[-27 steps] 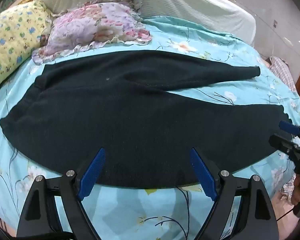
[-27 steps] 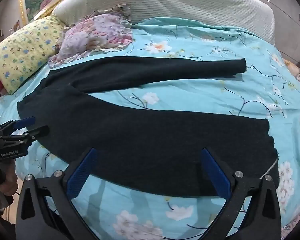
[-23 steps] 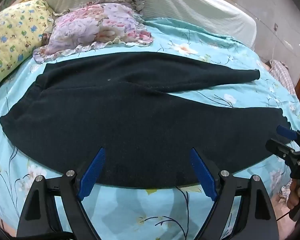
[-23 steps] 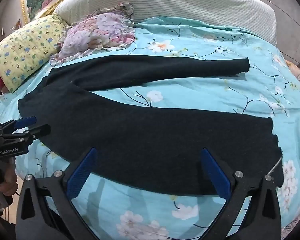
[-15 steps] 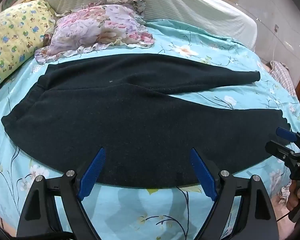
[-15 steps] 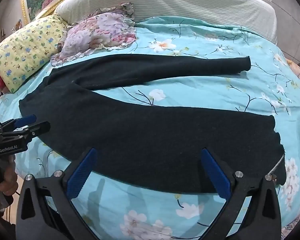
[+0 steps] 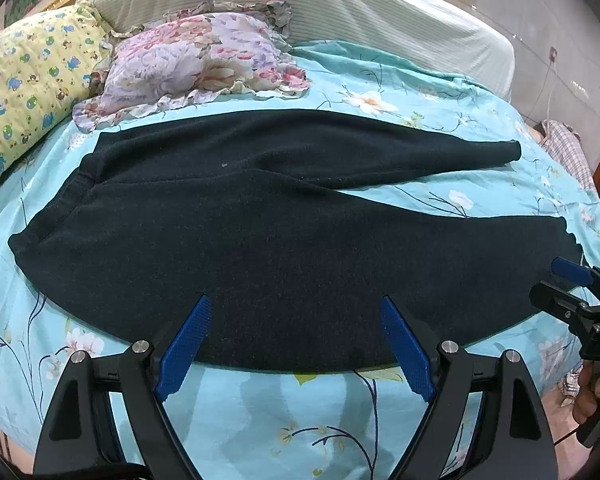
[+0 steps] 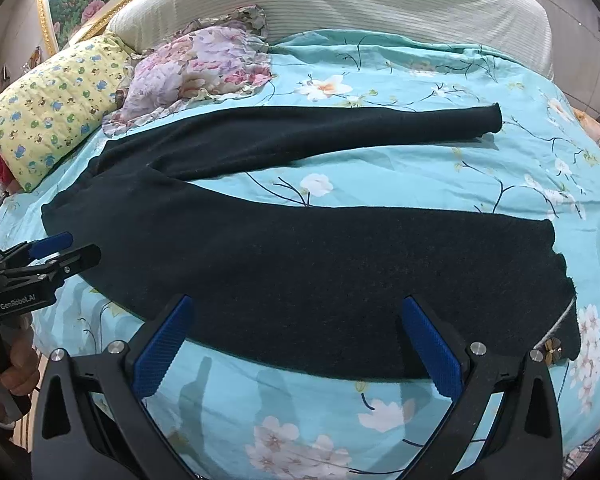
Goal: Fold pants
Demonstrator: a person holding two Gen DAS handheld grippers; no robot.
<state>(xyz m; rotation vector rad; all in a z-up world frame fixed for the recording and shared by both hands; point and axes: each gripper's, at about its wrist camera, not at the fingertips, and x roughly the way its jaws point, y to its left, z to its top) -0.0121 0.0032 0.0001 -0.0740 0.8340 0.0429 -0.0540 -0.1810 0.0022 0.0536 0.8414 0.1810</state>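
Hovering wide open and empty (ready to pinch), left gripper (image 7: 296,344) and right gripper (image 8: 296,348) face the spread black pants (image 7: 260,248), their legs fanned toward 3 o'clock.

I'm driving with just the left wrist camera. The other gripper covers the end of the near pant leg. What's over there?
Observer: In the right wrist view the pants lie flat on the bedspread, and their near leg ends in a ragged hem at the lower right.
Operator: Is anything next to that hem?
Observer: Yes, a small brown flower-shaped ornament sits at its lower corner.
Operator: Is my right gripper holding the pants?
Observer: No. The right gripper is wide open over the pants' near edge and grips nothing.
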